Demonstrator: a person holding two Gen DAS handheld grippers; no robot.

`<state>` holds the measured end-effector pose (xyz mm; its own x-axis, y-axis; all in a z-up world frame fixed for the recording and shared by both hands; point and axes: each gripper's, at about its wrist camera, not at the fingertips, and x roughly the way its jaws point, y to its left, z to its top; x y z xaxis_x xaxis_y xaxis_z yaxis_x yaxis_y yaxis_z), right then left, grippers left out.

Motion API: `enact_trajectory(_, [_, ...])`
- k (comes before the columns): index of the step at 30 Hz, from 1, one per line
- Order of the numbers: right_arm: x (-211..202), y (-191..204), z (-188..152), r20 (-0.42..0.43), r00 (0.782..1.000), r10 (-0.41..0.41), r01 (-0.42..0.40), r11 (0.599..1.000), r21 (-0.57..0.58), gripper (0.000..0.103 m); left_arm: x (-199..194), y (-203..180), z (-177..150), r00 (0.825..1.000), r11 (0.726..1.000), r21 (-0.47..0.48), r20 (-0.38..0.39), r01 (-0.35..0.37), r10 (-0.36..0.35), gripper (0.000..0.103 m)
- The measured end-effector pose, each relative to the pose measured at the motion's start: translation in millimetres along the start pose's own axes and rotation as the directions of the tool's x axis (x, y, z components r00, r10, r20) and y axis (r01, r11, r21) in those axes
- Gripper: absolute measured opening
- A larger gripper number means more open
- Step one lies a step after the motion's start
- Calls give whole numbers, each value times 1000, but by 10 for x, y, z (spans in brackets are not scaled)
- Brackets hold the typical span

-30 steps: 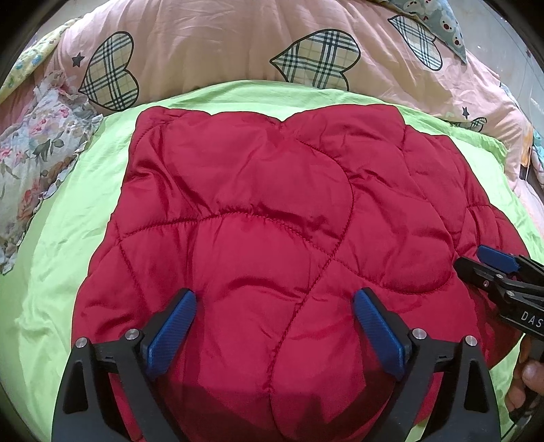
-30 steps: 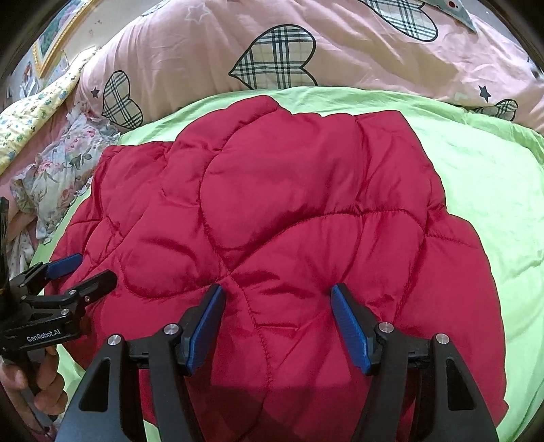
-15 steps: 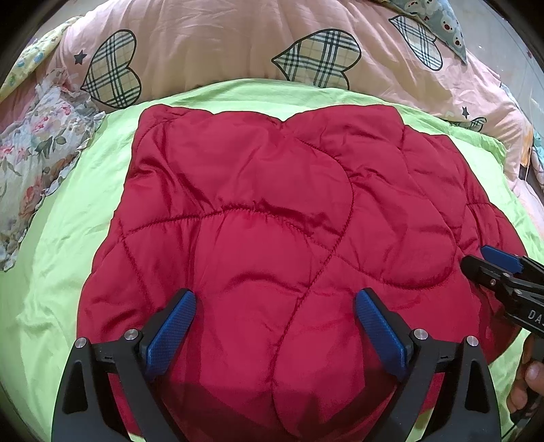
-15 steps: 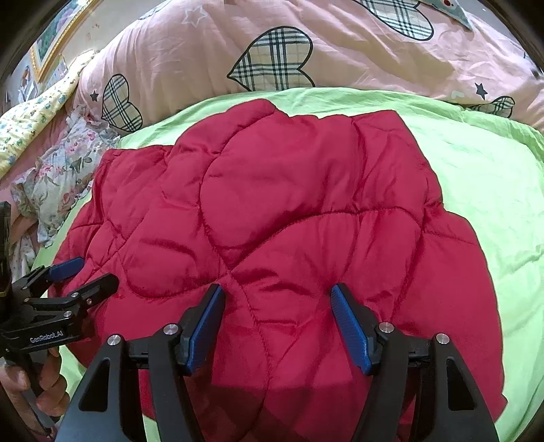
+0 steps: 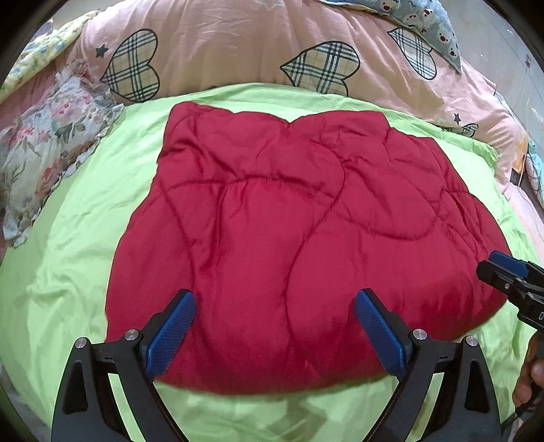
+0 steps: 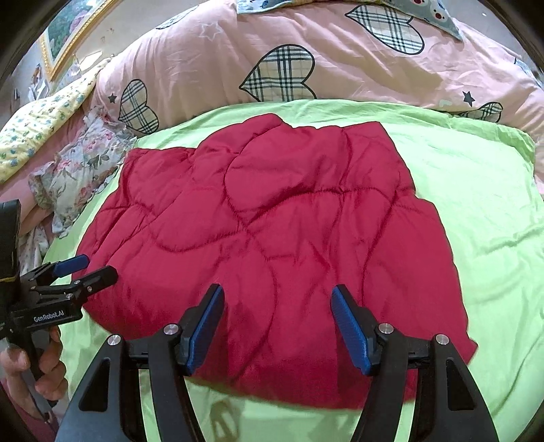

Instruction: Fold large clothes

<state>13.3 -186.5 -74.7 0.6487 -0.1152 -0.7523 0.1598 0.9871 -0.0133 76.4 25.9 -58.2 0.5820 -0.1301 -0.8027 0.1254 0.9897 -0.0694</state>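
Note:
A red quilted padded garment (image 5: 289, 238) lies folded flat on a lime-green sheet (image 5: 78, 258); it also shows in the right wrist view (image 6: 278, 244). My left gripper (image 5: 275, 326) is open and empty, above the garment's near edge. My right gripper (image 6: 277, 323) is open and empty, above the near edge further right. The right gripper shows at the right edge of the left wrist view (image 5: 510, 272), and the left gripper at the left of the right wrist view (image 6: 85, 268).
A pink quilt with plaid hearts (image 5: 272, 44) lies bunched behind the garment. A floral cloth (image 5: 44, 142) lies at the left; it also shows in the right wrist view (image 6: 74, 170). A framed picture (image 6: 64, 30) hangs at the far left.
Both grippers have pulled back toward me and up from the garment. The near edge of the garment and the green sheet in front of it now show.

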Motion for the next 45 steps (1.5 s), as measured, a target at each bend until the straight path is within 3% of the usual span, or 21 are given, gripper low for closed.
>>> enact_trajectory(7, [-170,87,-244,-24,1000,7,-8,999,-32,73,-211,105,-218,999,998,-38,-21,40,-41,98])
enact_trajectory(18, [-451,342,-520,-41,999,5,-9,995,-94,84,-588,25,-411,999,1000,-6,-28,18,-18,101])
enact_trajectory(25, [-742,484,-445,26,1000,2,1,993,-116,94,-911,-79,-352,999,999,20,12,-37,37,102])
enact_trajectory(45, [-564,433,-344,-1,1000,-31,31,998,-52,95,-821,-87,-222,995,995,12,2,-101,101,102])
